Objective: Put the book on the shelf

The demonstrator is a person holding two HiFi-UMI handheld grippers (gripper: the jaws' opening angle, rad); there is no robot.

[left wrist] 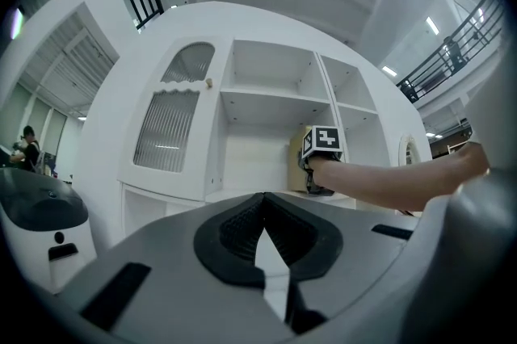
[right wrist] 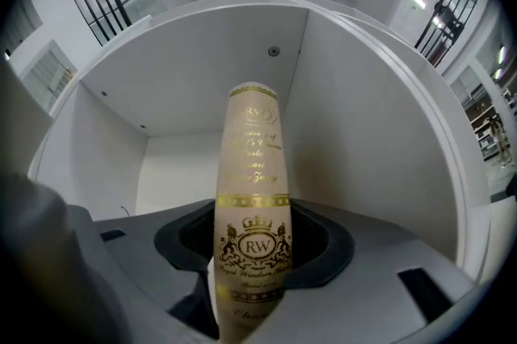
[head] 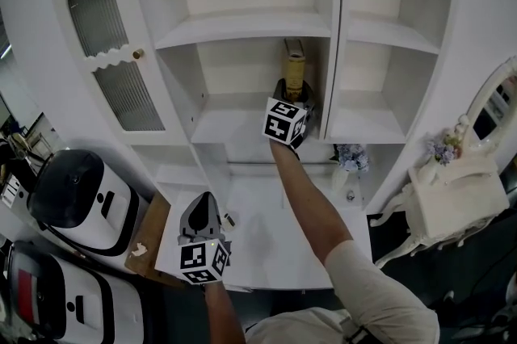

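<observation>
A cream book (right wrist: 252, 197) with gold lettering stands upright, its spine toward the camera, inside the middle compartment of the white shelf (head: 242, 27). My right gripper (head: 292, 102) is shut on the book (head: 296, 76) and reaches into that compartment, close to its right wall. In the left gripper view the book (left wrist: 299, 158) shows as a tan block behind the right gripper's marker cube. My left gripper (head: 201, 220) hangs low over the white counter (head: 275, 237), jaws together with nothing between them.
A cabinet door with ribbed glass (head: 121, 68) is at the shelf's left. Dark and white appliances (head: 77, 193) stand at the lower left. A small flower vase (head: 350, 161) sits on the counter's right. A white ornate table (head: 452, 197) and a mirror (head: 494, 104) are at the far right.
</observation>
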